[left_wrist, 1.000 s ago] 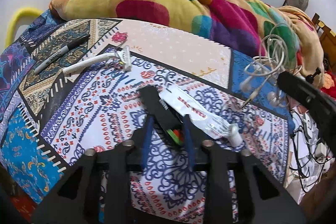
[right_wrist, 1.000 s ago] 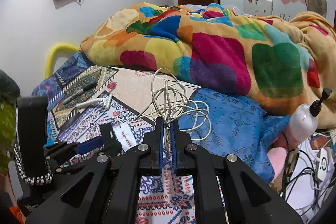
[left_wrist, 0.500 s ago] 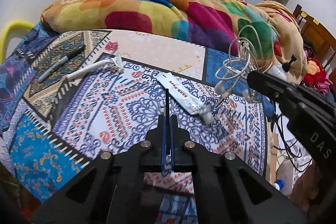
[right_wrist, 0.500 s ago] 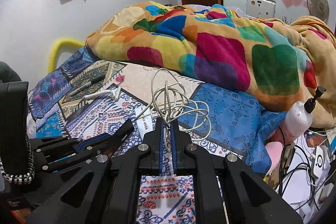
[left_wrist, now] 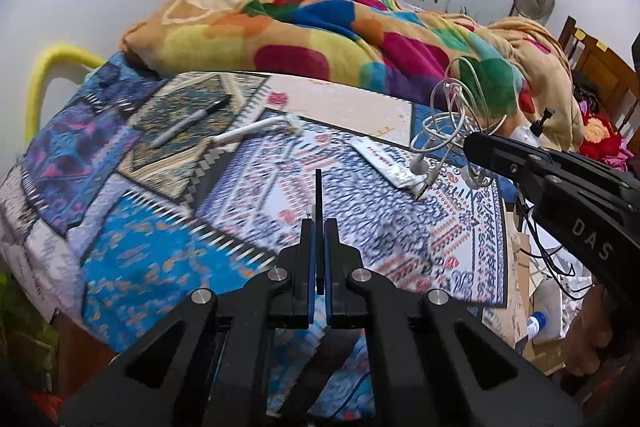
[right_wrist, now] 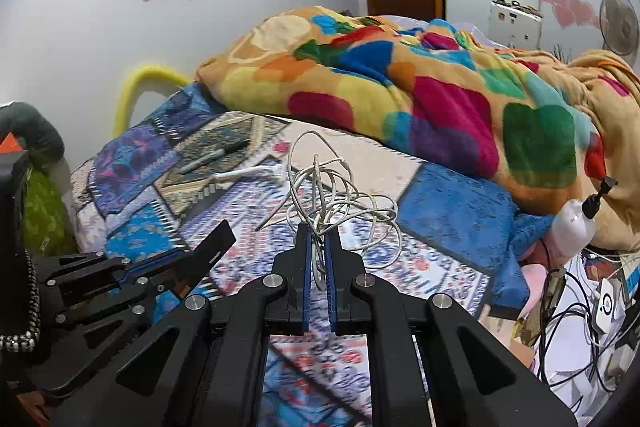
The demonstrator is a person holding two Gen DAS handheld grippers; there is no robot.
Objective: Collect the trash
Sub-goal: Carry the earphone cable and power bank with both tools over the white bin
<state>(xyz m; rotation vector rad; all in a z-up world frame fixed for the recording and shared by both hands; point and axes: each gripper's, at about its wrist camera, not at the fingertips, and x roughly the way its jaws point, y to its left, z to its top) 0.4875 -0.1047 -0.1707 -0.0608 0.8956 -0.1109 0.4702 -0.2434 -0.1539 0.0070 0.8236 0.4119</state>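
left gripper [left_wrist: 319, 227] pinches flat black rectangular wrapper [left_wrist: 318, 195] edge-on, lifted above patterned blue bedspread [left_wrist: 132, 251]. right gripper [right_wrist: 318, 247] clamps tangled white earphone cable [right_wrist: 332, 195], at 2 o'clock in left view.

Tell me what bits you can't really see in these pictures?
- Black strip in the left gripper: left view shows only its thin edge; right view too small to read.
- White tube: earphone cable covers its end.
- Bedspread pattern: blurred, left view.
- Right gripper: tips hidden by cable.
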